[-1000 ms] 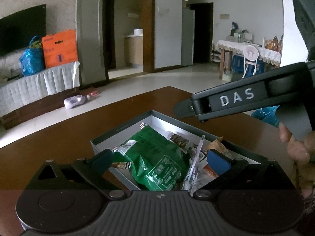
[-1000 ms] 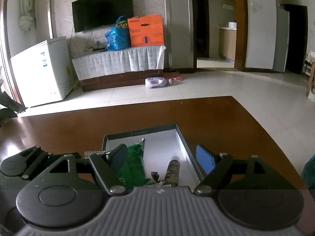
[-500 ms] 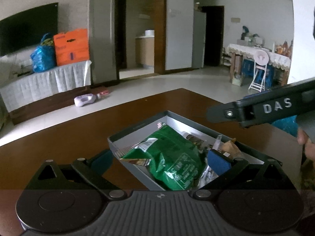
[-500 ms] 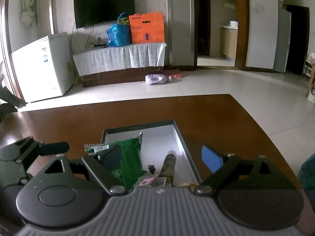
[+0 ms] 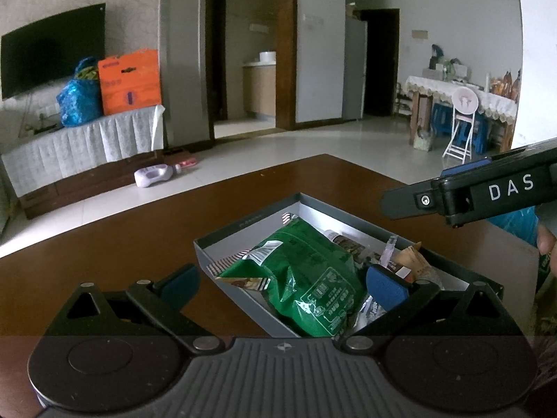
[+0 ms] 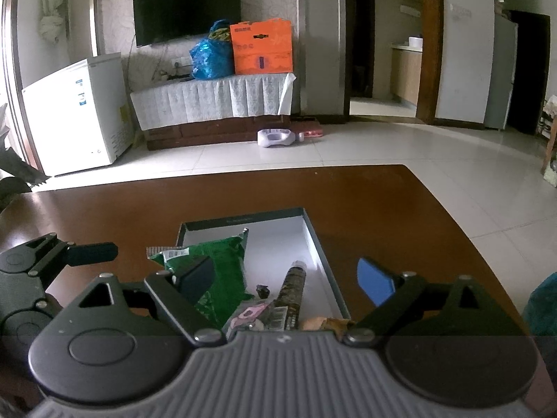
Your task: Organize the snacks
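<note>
The brown surface (image 5: 104, 261) carries the grey box (image 5: 243, 230) near its far edge. Both have pulled back since a second ago: the left gripper (image 5: 282, 284) and right gripper (image 6: 283, 278) hang wide, empty. The green bag (image 5: 306, 278) lies in the box, so this snack seems placed.

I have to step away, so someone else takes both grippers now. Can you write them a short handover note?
Left gripper: open, empty, over the box's near-left corner.
Right gripper: open, empty, over the box's near end.
The grey box sits on the brown table; inside lie the green snack bag, a dark tube snack and small packets.
Done: these snacks are in the box.
Left: cannot tell; no loose snacks in view.
</note>
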A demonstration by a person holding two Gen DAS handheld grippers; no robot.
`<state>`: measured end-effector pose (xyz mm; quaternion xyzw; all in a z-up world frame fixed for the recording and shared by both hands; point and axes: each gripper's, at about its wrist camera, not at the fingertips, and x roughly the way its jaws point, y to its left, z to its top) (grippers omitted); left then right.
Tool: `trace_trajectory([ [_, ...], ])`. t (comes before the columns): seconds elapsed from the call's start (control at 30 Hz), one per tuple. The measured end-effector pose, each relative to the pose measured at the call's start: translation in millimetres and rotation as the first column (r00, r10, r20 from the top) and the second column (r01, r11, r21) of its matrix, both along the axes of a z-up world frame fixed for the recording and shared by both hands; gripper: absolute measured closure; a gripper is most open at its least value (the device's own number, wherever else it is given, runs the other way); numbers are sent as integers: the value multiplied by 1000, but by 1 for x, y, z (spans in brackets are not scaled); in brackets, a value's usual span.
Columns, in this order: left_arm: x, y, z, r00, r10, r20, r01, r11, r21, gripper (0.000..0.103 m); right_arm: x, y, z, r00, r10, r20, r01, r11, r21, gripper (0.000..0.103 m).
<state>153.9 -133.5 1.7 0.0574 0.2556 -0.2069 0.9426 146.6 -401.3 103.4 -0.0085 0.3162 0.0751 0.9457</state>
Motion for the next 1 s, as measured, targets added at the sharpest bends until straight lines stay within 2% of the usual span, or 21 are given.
trace_trajectory([
  [1.0,0,-1,0,1000,-7,-8,7,1000,9,0,-1,0,4,1000,5,-2,-5,1000,-2,12],
])
